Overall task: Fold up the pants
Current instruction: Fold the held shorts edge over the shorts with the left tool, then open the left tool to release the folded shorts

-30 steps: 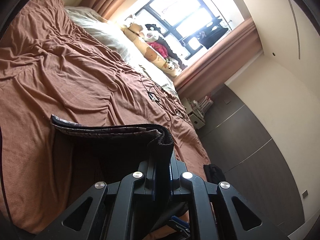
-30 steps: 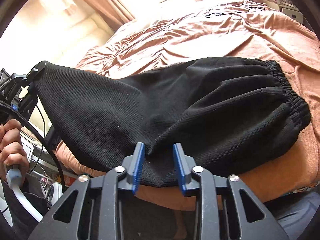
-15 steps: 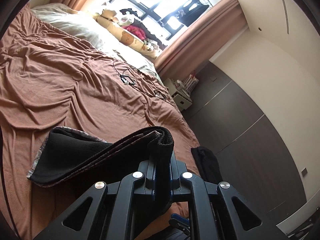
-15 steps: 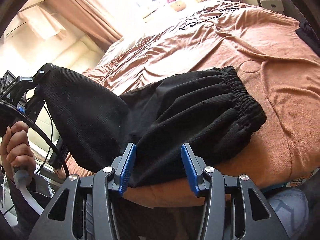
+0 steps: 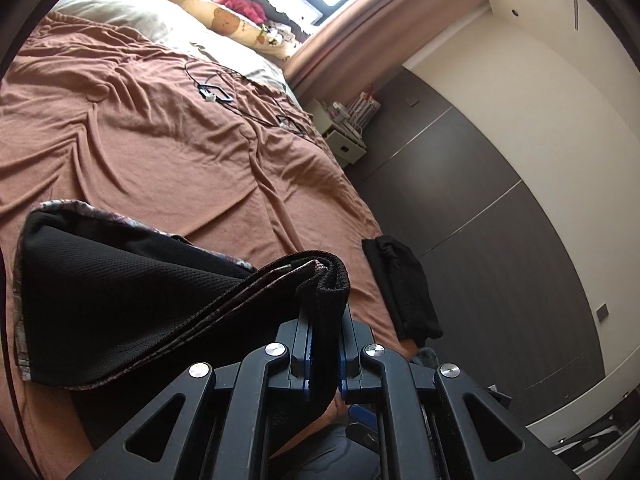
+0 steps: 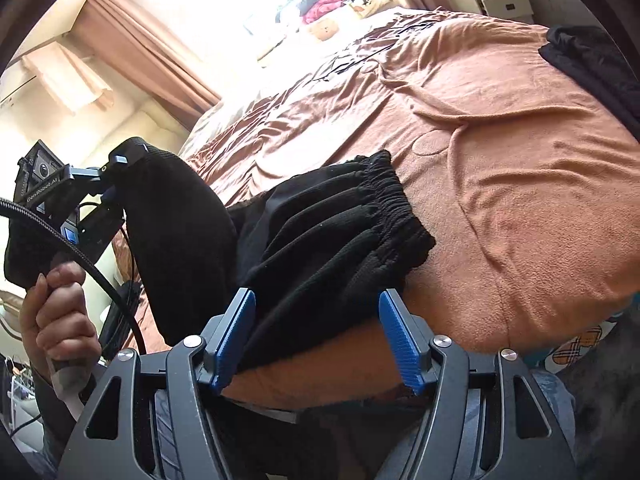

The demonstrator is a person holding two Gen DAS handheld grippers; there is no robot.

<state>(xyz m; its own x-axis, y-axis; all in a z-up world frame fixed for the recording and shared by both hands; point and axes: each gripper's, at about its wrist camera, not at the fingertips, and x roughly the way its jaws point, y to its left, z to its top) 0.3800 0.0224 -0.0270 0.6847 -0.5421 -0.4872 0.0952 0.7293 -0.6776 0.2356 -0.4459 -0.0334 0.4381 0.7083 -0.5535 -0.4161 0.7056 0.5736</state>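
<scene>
Black pants [image 6: 328,236] lie bunched on the brown bed near its front edge, the elastic waistband toward the right. My left gripper [image 5: 323,354] is shut on a folded edge of the pants [image 5: 120,300] and holds it lifted above the bed; it also shows at the left of the right wrist view [image 6: 120,164]. My right gripper [image 6: 316,336] is open, its blue pads on either side of the pants' near edge, holding nothing.
A second folded black garment [image 5: 404,284] lies at the bed's right edge, also in the right wrist view [image 6: 596,64]. Cables [image 5: 216,94] lie on the brown sheet [image 5: 160,152]. Pillows and soft toys [image 5: 224,20] sit at the head. A bedside unit [image 5: 344,136] stands by the dark wall.
My right gripper has opened and let go of the pants. My left gripper has carried its held edge rightward, so the pants have bunched up toward the waistband.
</scene>
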